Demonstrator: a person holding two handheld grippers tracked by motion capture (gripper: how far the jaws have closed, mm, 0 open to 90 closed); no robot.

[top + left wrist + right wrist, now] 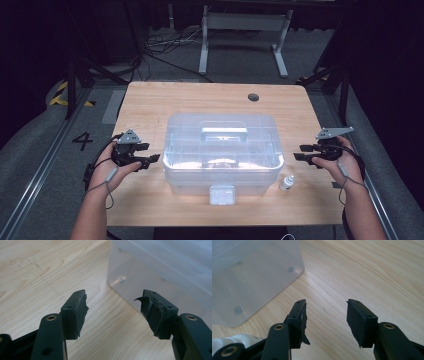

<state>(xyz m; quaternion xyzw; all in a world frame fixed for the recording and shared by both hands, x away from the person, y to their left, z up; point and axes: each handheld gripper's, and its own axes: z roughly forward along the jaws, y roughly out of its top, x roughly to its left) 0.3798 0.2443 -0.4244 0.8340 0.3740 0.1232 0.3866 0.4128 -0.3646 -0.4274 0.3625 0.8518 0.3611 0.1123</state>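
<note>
A clear plastic storage box (221, 150) with a lid, a top handle (224, 133) and a front latch (222, 194) stands in the middle of the wooden table (150, 105). A small white bottle (287, 183) stands by its front right corner. My left gripper (152, 159) hovers just left of the box, open and empty; the box wall (160, 270) fills the upper right of the left gripper view beyond my left gripper (113, 306). My right gripper (299, 153) is open and empty to the right of the box. In the right gripper view the box corner (249, 277) lies upper left of my right gripper (326, 315), and the bottle (239, 340) peeks in at the lower left.
A round cable hole (253, 97) sits near the table's far right edge. Behind the table stand a white desk frame (245, 30) and loose cables on the floor. Bare wood lies on both sides of the box.
</note>
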